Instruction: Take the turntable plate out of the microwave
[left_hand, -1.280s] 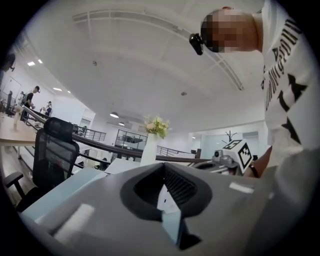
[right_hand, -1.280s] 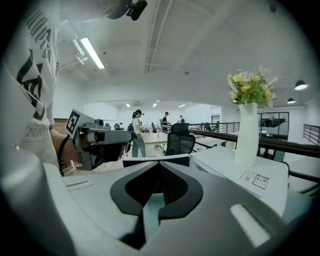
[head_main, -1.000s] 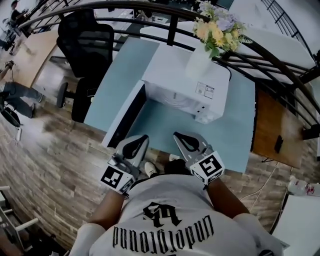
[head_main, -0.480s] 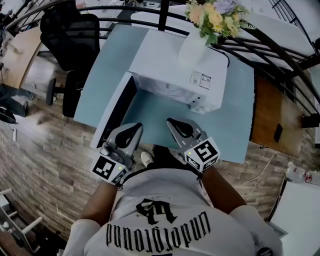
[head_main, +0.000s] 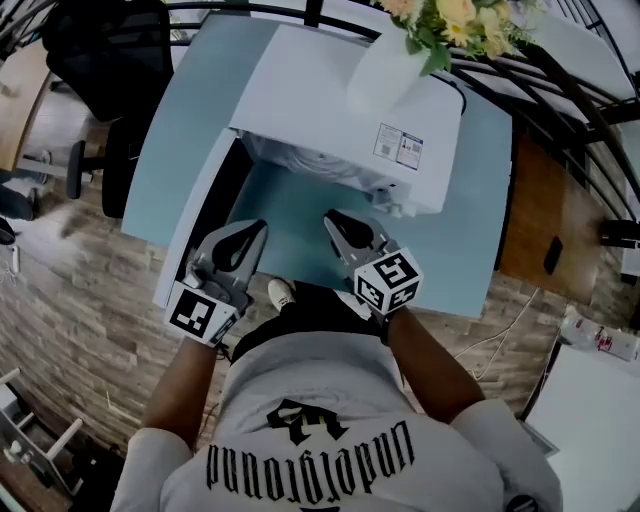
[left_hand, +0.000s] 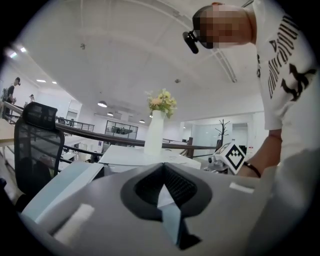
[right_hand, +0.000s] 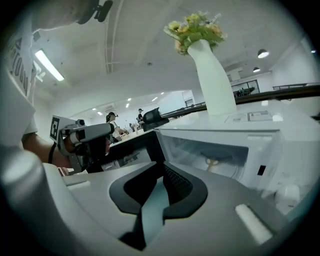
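The white microwave (head_main: 340, 110) stands on the light blue table (head_main: 300, 215) with its door (head_main: 200, 215) swung open to the left. In the right gripper view the lit cavity (right_hand: 210, 155) shows a yellowish hub on its floor. The glass plate itself is hard to make out. My left gripper (head_main: 257, 228) hovers by the open door, shut and empty. My right gripper (head_main: 333, 217) hangs before the cavity, apart from it. Its jaws are opening by a narrow slit with nothing between them.
A white vase of flowers (head_main: 385, 75) stands on top of the microwave. A black office chair (head_main: 100, 50) is beyond the table's left end. A dark curved railing (head_main: 560, 100) runs behind, and a wooden desk (head_main: 545, 210) is at the right.
Both grippers have come down and nearer to the microwave's open front. The right gripper has rolled, so its marker cube shows another face.
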